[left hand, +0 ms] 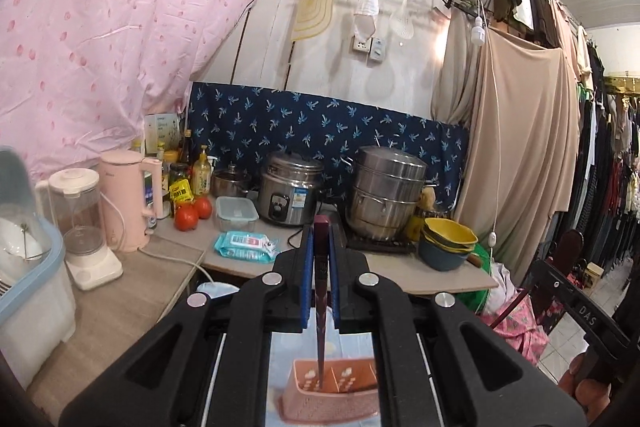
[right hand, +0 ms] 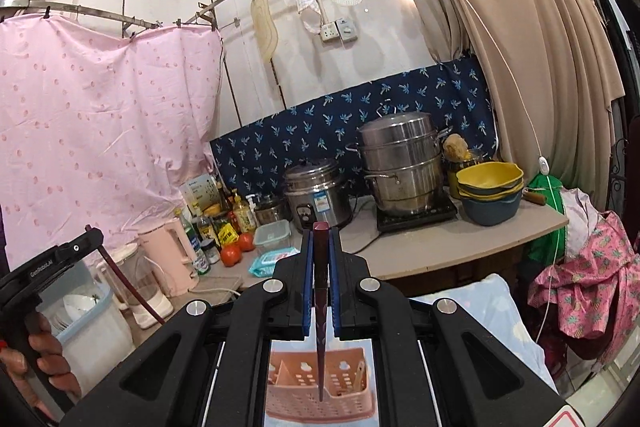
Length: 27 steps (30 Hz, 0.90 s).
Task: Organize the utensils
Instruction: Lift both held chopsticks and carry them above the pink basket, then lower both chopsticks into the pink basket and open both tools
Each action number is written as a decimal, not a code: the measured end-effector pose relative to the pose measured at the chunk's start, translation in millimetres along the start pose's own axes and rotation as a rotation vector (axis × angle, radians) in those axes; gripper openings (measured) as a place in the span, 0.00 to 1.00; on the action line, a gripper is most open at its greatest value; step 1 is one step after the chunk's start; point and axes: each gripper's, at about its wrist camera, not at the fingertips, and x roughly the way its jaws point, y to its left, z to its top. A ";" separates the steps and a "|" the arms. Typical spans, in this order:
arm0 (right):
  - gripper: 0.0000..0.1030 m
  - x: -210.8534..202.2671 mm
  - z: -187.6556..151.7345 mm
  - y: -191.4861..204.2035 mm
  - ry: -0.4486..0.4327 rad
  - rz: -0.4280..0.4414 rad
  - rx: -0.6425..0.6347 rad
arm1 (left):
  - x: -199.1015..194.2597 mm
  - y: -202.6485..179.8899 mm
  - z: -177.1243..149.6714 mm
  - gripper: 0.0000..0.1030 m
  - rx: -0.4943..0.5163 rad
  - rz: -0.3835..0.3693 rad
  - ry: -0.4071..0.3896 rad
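My left gripper [left hand: 321, 227] is shut on a dark red chopstick [left hand: 320, 291] that runs back along the fingers, its thin tip down inside the left compartment of a pink perforated utensil holder [left hand: 332, 395]. My right gripper [right hand: 321, 229] is shut on a second dark red chopstick [right hand: 321, 307], its tip pointing into the same pink holder [right hand: 320, 387], near the middle divider. A wooden utensil [right hand: 360, 375] leans in the holder's right compartment. The other gripper shows at each view's edge: the right one in the left wrist view [left hand: 576, 307], the left one in the right wrist view [right hand: 48, 267].
The counter [left hand: 392, 271] carries a rice cooker [left hand: 290, 193], steamer pot [left hand: 386, 193], stacked bowls [left hand: 448, 239], tomatoes [left hand: 192, 213], wipes pack [left hand: 246, 245], pink kettle [left hand: 126, 201], blender [left hand: 84, 223]. A dish bin [left hand: 32, 267] stands at left. Light blue cloth [right hand: 480, 303] lies under the holder.
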 end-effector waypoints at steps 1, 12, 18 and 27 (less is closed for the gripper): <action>0.07 5.1 1.1 2.3 -0.006 0.005 0.001 | 7.0 0.4 -0.2 0.07 -0.005 0.003 0.001; 0.07 67.0 -30.7 4.3 0.089 0.027 0.033 | 61.7 4.1 -40.9 0.07 -0.006 0.042 0.100; 0.07 86.6 -63.4 -9.9 0.176 -0.022 0.029 | 76.7 15.4 -62.0 0.07 -0.013 0.060 0.160; 0.12 89.5 -80.6 -13.6 0.214 -0.049 0.012 | 78.4 22.1 -76.2 0.08 -0.021 0.075 0.189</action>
